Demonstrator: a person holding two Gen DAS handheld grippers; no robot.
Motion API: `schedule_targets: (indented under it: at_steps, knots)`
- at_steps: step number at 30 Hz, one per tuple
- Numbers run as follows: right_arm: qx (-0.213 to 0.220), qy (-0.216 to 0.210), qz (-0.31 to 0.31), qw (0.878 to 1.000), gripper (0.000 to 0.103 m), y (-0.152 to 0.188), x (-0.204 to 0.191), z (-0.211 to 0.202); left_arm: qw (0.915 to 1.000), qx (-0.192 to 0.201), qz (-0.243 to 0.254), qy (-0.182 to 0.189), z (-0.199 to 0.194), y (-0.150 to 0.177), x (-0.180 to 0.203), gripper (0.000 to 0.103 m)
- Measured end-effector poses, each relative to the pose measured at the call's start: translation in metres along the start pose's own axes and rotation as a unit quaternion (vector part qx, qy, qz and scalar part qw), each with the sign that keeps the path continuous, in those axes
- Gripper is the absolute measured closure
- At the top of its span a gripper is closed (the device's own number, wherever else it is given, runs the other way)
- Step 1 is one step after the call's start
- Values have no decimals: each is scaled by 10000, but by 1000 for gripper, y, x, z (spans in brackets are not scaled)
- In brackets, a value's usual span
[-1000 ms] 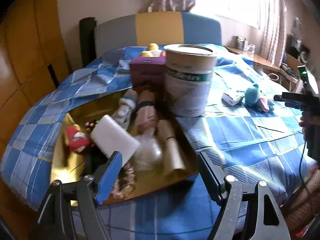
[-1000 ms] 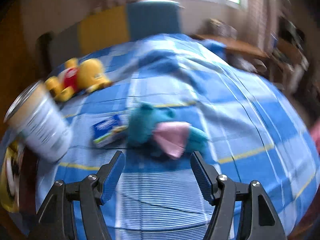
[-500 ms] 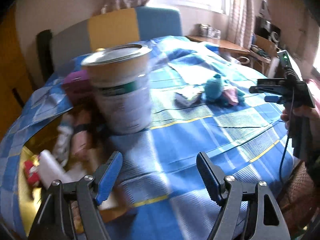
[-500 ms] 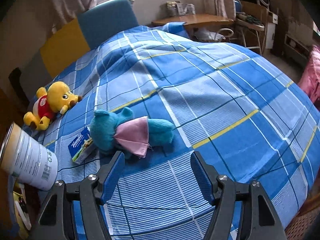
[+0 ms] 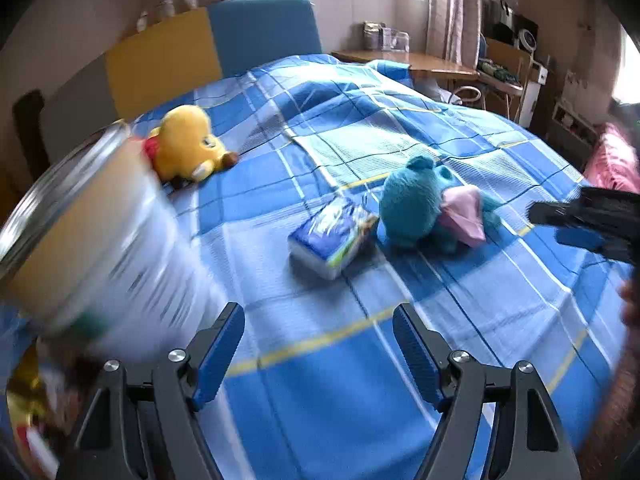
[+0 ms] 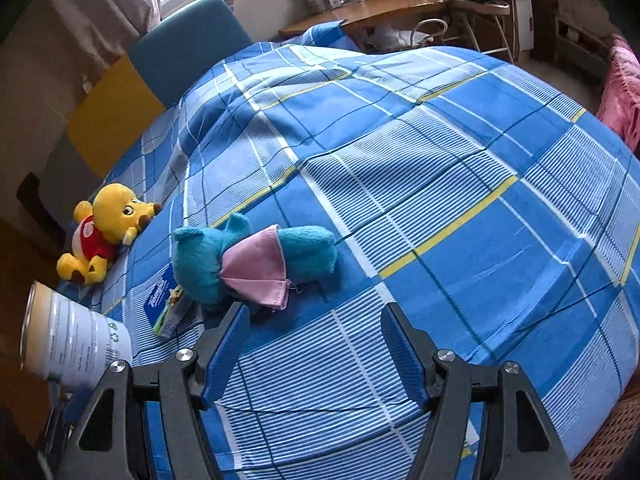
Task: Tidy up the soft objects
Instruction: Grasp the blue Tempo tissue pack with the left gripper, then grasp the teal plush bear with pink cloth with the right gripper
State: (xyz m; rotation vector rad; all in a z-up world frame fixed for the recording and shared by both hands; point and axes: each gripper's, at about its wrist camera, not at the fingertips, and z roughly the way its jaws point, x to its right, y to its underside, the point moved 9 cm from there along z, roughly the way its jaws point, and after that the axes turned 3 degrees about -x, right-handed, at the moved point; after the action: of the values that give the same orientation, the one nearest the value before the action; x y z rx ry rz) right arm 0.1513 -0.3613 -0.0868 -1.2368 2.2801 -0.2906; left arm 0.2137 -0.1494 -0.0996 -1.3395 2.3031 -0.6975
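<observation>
A teal plush toy (image 5: 412,200) with a pink cloth piece lies on the blue checked bed cover (image 5: 320,380). A blue tissue pack (image 5: 332,236) lies just left of it. Farther back left sits a yellow bear plush (image 5: 188,148) in a red shirt. My left gripper (image 5: 318,312) hangs open over bare cover in front of the pack, holding nothing. My right gripper (image 6: 315,310) is open too. Its left fingertip is right beside the pink cloth of the teal plush (image 6: 208,264), with only cover between the fingers. The bear (image 6: 108,224) and pack (image 6: 164,300) lie to the left.
A large tin can (image 5: 92,248) stands blurred at the left, close to my left gripper. Beside it is the edge of a gold tray (image 5: 20,404). A yellow and blue headboard (image 5: 208,48) is at the back. A wooden desk (image 6: 360,12) and pink fabric (image 6: 620,80) are on the right.
The left wrist view has swung right, from the gold tray of items past the can to the plush toys. The right gripper has rolled and edged closer to the teal plush. Both stay open.
</observation>
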Motion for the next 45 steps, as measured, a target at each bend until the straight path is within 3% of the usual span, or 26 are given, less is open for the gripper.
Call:
schedule_targets:
  at_steps: [9,16,20,24,29,33,38,45]
  knots:
    - [-203,-307,78,9993,34,3,-4,5,9993,-126,360,-45,71,-39,5,23]
    - [-354,-399,124,9985,34,7,-5,10,9978,-137,583,267,103,-57,13,23]
    - [-355,-349,104,9987,34,8,-4,11,9965,-268,529,586,112,-49,20,41]
    - [-330,-317,140,9989,34,7,-2,12,9966,-268,231,748,99,-36,20,46]
    - [-445,-352,131,9983,34,11,-3,16,9965,-476,-196,663,70,-3,20,46]
    - [-625,-403,185,9971,34,15,-3,24,9971,-473,-245,545,41,21,22,46]
    - [-572,-173,-571,9966,34,19,-26,24,9968,-319,-312,656,-2,42,21,46]
    - [-474,208,-1844,9815,34,5,-62,39,9972,-47,-408,626,-50,69,2,46]
